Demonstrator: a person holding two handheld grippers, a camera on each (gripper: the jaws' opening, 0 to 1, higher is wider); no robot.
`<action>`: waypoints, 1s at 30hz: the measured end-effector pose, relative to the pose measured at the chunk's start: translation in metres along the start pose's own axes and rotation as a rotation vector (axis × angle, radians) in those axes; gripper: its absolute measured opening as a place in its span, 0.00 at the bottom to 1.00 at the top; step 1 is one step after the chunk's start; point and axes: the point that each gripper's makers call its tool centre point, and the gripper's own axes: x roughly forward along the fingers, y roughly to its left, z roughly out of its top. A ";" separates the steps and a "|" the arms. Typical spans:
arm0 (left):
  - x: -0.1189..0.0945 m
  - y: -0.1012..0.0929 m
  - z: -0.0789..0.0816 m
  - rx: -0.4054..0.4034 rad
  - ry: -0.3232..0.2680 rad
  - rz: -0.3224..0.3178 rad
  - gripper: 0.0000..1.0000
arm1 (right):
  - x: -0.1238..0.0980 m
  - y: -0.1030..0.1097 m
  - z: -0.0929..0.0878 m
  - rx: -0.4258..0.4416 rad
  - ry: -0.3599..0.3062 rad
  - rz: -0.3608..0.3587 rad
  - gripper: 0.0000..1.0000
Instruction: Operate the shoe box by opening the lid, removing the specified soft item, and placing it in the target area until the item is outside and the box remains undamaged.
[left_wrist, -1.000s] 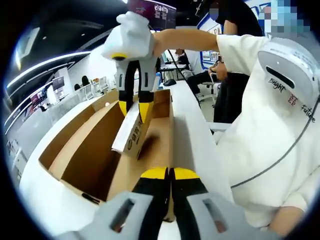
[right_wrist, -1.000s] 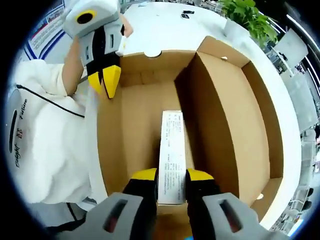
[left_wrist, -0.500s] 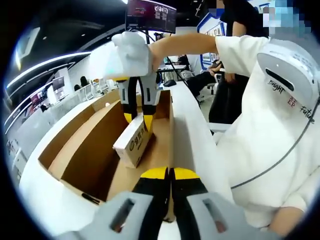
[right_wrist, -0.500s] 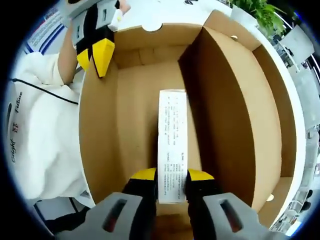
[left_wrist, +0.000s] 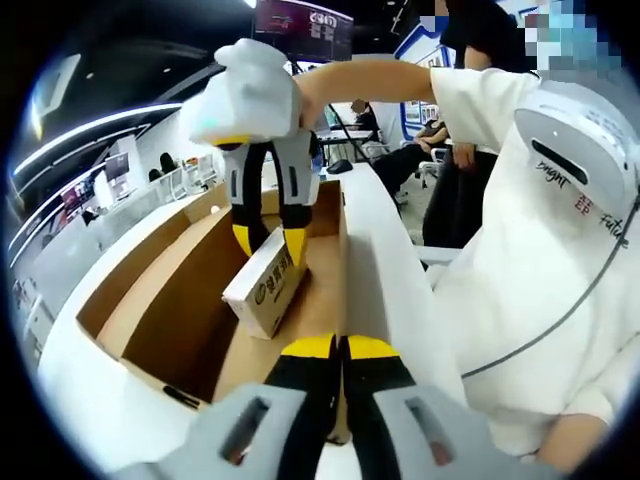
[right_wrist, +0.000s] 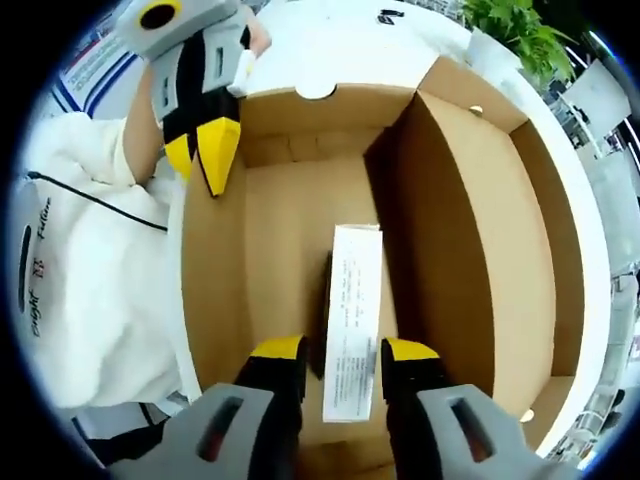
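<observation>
The shoe box (right_wrist: 470, 240) sits open on the surface (right_wrist: 330, 45); a small carton (right_wrist: 352, 320) lies inside it on the floor, lengthwise; my right gripper (right_wrist: 342, 352) straddles the carton's near end from above; my left gripper (right_wrist: 205, 160) rests on the box's side wall, nearest my body; a potted plant (right_wrist: 510, 35) stands beyond the box's far corner.

The left gripper view is taken low at one end wall of the open cardboard box (left_wrist: 150, 300), facing along its length. The right gripper view is taken from above, looking steeply down into the cardboard box (right_wrist: 470, 250) from close by. The box interior and the small white carton (left_wrist: 262, 285) (right_wrist: 352, 320) are shared.
</observation>
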 end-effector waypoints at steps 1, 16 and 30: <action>0.000 0.000 0.000 0.000 0.000 0.000 0.01 | 0.001 0.001 0.002 0.002 -0.006 0.006 0.29; -0.001 0.000 0.000 0.003 -0.010 0.003 0.02 | 0.017 0.003 0.007 -0.035 0.050 0.024 0.20; -0.001 0.000 0.000 0.000 -0.016 0.001 0.02 | -0.013 0.002 -0.011 -0.077 0.082 -0.029 0.20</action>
